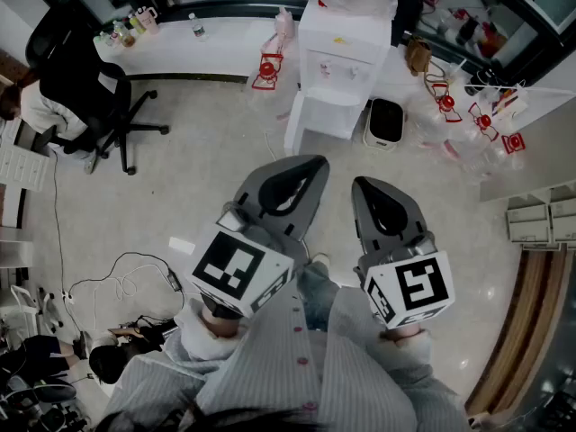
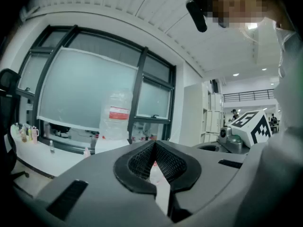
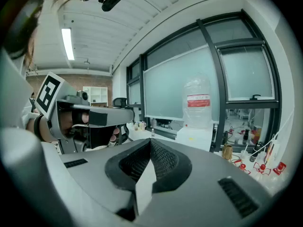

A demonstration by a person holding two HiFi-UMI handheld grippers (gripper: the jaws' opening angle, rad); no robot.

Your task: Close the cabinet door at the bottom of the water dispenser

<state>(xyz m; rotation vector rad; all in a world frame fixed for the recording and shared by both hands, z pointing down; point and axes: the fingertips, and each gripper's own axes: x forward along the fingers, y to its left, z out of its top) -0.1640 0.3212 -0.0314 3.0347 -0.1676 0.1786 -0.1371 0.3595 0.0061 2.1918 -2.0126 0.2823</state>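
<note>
The white water dispenser [image 1: 335,61] stands at the far side of the floor with a large clear bottle [image 3: 198,103] on top. Its bottom cabinet door [image 1: 317,122] hangs open, swung out toward me and to the left. My left gripper [image 1: 312,163] and right gripper [image 1: 364,184] are held side by side close to my body, well short of the dispenser, both pointing at it. Each is shut with nothing between its jaws. In the left gripper view the bottle [image 2: 116,115] shows just above the closed left gripper [image 2: 154,144]; the right gripper view shows the closed right gripper [image 3: 150,141].
A black office chair [image 1: 99,88] stands at the left by a white counter [image 1: 180,48] with small bottles. A dark bin [image 1: 385,120] sits right of the dispenser, with red-topped items [image 1: 445,102] beyond. Cables [image 1: 126,282] lie on the floor at the left.
</note>
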